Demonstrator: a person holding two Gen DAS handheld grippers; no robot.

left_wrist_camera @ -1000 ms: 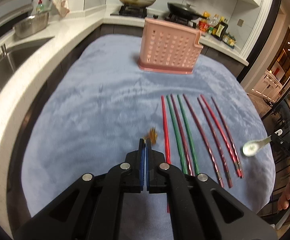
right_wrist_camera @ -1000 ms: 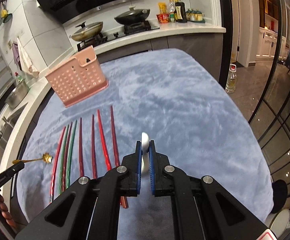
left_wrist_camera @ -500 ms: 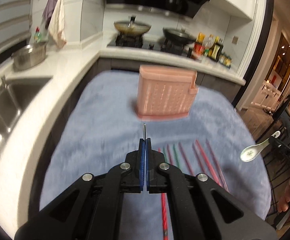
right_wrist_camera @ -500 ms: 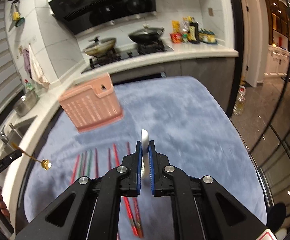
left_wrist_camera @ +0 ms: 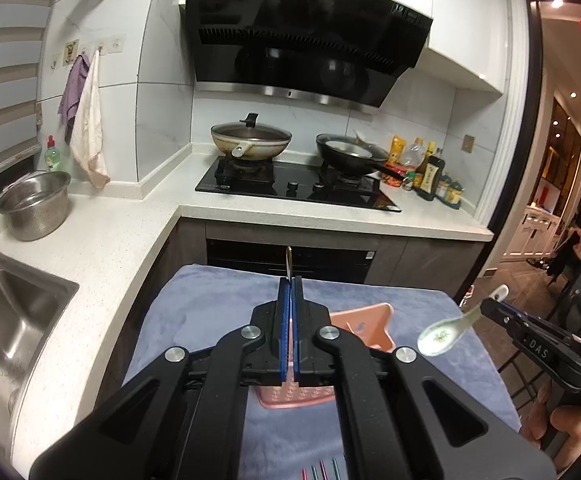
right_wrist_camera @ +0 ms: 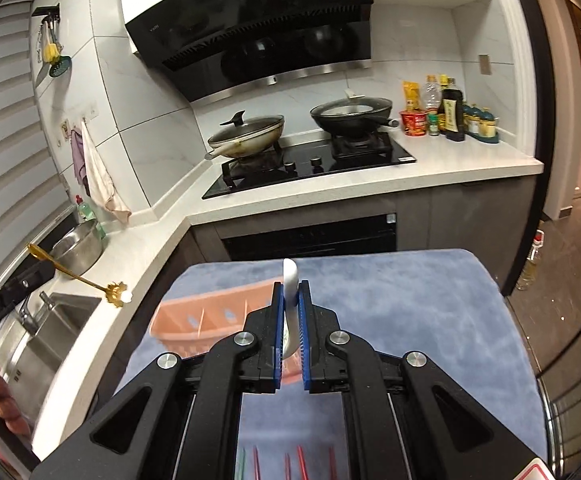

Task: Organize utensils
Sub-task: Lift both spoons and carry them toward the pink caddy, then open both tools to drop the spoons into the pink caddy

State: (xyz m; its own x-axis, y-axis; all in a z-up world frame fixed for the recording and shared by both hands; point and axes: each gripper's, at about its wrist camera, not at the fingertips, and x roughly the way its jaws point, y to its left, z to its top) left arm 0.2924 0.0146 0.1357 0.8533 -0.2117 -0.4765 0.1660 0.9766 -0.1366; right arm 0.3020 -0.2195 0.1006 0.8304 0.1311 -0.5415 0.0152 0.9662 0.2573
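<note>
Both grippers rose above pink basket (right_wrist_camera: 210, 320), left (left_wrist_camera: 290, 280) clamping gold spoon (right_wrist_camera: 90, 282), right (right_wrist_camera: 290, 286) white spoon (left_wrist_camera: 446, 330).

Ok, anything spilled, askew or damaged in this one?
Nothing stands out. The pink basket sits upright on the blue cloth; left gripper holds the gold spoon, right gripper the white spoon, both held clear above it.

**Two spoons aloft, rack and chopsticks on the cloth**

A gold spoon (right_wrist_camera: 78, 278) with a flower-shaped bowl and a white ceramic spoon (left_wrist_camera: 448, 330) with a green motif are both held in the air. The pink perforated rack (right_wrist_camera: 210, 316) stands on the blue cloth. Red and green chopsticks (right_wrist_camera: 290, 462) lie side by side at the near edge.
</note>
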